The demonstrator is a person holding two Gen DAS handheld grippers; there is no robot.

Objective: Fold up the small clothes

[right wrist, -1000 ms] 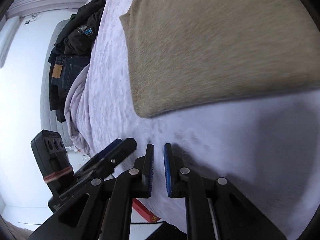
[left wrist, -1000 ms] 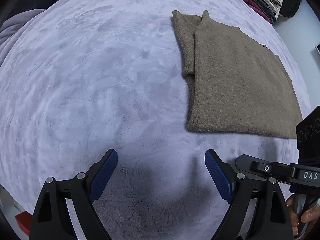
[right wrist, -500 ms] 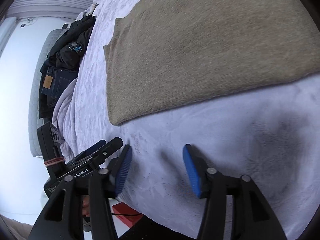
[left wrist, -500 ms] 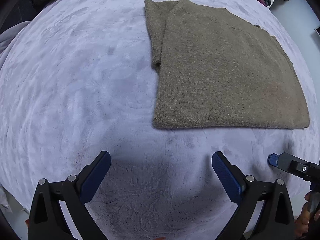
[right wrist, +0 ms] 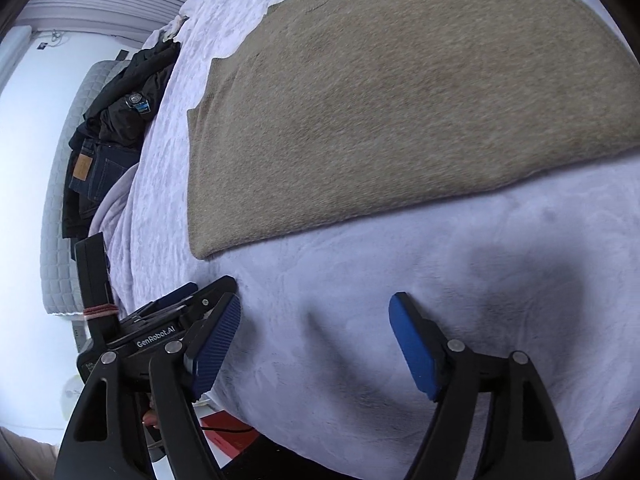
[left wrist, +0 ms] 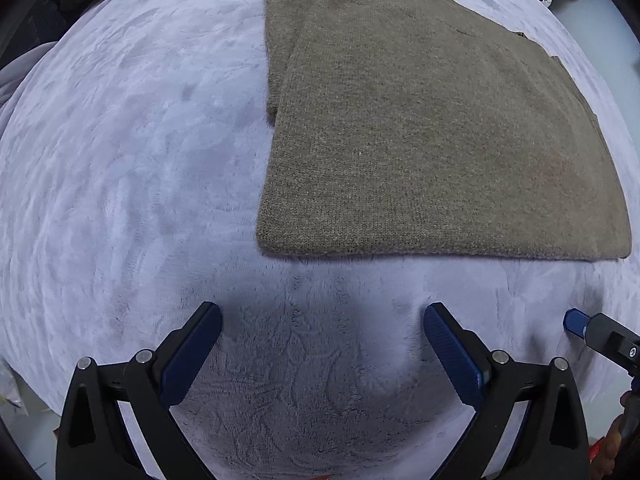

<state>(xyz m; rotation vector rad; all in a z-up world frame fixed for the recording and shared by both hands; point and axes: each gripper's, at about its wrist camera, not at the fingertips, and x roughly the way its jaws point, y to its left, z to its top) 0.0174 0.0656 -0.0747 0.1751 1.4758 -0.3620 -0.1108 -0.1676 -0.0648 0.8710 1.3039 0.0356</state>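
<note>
My left gripper (left wrist: 322, 344) hangs released, its blue pads spread wide over bare lilac blanket (left wrist: 120, 168) close to the bed's near edge, gripping nothing. My right gripper (right wrist: 316, 344) is likewise spread wide and empty, hovering just off the same near edge; in the left wrist view one of its blue tips pokes in at the right.

Ahead of both lies the brown knit sweater (left wrist: 432, 132), flat on the blanket toward the middle of the bed. Its near hem runs straight across, near my left pads but apart from them. It looks already folded in from the sides, with a narrower layer showing along its left border toward the far edge. I judge the next move is to take the near hem at both corners and carry it over toward the far end.

What could go wrong: the knit is thick and layered, so a shallow pinch may catch only the top ply and the fold underneath will slide open. The plush blanket is soft, and if I dig too low I may nip its pile with the hem and drag it along. If my two grippers lift unevenly, the hem will skew. Dark clothes (right wrist: 120, 96) heaped by the bed's far left corner are well clear
</note>
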